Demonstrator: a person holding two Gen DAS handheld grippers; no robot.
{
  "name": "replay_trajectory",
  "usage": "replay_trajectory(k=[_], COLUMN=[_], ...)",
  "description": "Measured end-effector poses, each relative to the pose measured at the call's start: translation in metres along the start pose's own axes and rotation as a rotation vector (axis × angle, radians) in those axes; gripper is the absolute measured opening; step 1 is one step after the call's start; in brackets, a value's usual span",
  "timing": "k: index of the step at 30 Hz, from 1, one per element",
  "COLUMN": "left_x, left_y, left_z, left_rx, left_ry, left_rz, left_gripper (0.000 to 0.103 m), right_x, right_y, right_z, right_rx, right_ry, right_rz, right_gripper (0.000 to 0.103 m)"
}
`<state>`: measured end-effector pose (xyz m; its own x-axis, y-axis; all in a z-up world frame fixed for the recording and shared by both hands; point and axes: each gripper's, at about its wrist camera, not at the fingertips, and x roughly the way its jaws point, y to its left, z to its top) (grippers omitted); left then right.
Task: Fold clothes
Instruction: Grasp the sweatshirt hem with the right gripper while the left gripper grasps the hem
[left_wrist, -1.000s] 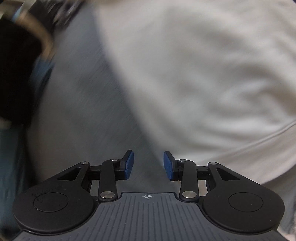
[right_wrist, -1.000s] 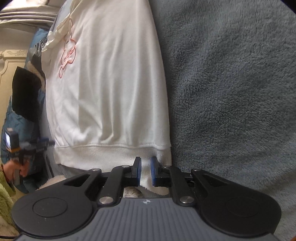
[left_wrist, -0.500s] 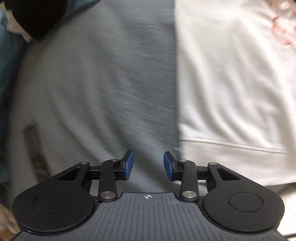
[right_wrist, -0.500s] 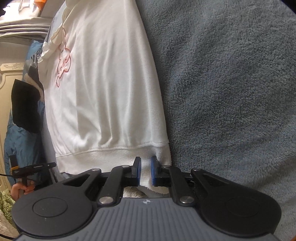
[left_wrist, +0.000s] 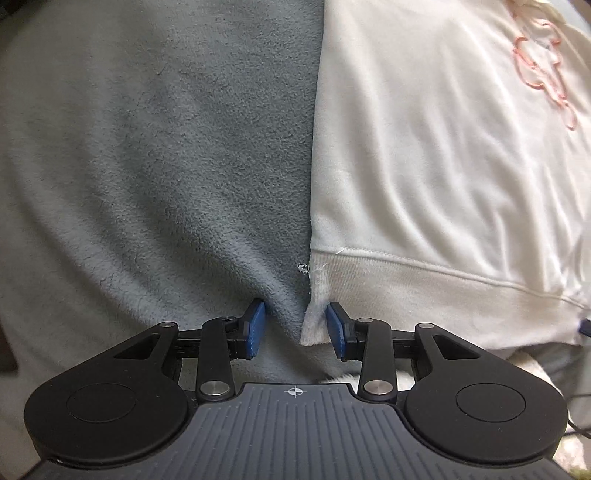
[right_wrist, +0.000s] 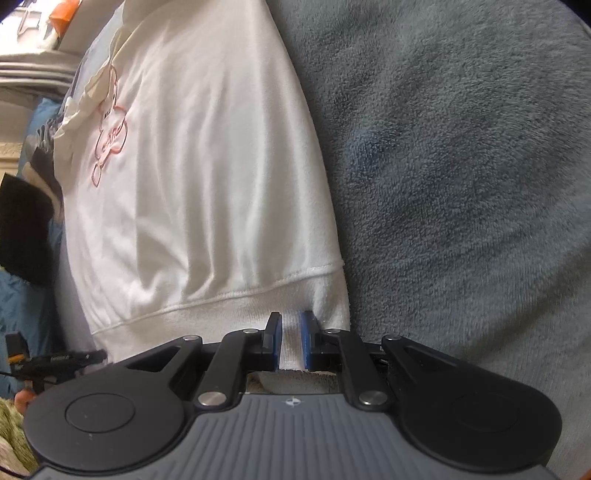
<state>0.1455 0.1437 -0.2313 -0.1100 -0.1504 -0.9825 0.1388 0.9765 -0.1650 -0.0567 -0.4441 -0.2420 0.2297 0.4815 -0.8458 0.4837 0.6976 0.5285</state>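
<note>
While apart, left gripper (left_wrist: 295, 326) jaws astride hem (left_wrist: 314, 325)

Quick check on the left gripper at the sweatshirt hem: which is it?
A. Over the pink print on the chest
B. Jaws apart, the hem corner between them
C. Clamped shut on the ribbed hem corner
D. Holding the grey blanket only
B: the left gripper stands with its jaws apart, and the ribbed corner of the white sweatshirt lies in the gap, beside one blue pad, on the grey blanket.
</note>
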Motion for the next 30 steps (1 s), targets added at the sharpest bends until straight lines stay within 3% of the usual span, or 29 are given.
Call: replay_trajectory(k=[5,9,14,20,25,28,30], left_x=[-0.002,0.005,0.006,-0.01,-0.021,-0.002,-0.004], left_y=[0.002,0.005,0.021,0.043,0.028,0.014,0.028], left_z=[0.003,-0.002,-0.016,-0.036,-0.047,-0.036,-0.062], left_rx=[0.123,0.196,0.195,0.161,0.166,0.153,0.151], left_ry=[-0.04,-0.116,-0.244,-0.388,-0.511,-0.443,-0.424], left_rz=[-0.082,-0.12,-0.194,-0.241,-0.26,-0.262,-0.246], left_gripper=[0.036,0.036,0.036,0.035,0.035,0.035,0.035], right_x=[-0.004,-0.004,-0.003,-0.025,-0.051,-0.04,-0.03], right_y=[0.004,0.004,-0.004,-0.005,-0.013,-0.02,-0.027], right_z=[-0.023,-0.047,-0.064,-0.08,-0.066,-0.05,-0.049], right_rx=[0.014,-0.023,-0.027,0.016,0.054,0.11,0.167], right_ry=[-0.116,-0.236,-0.349,-0.417,-0.524,-0.524,-0.507], right_rz=[-0.002,0.004,0.049,0.062,0.053,0.054,0.097], right_gripper=[0.016,0.021,0.021,0.023,0.035,0.036,0.035])
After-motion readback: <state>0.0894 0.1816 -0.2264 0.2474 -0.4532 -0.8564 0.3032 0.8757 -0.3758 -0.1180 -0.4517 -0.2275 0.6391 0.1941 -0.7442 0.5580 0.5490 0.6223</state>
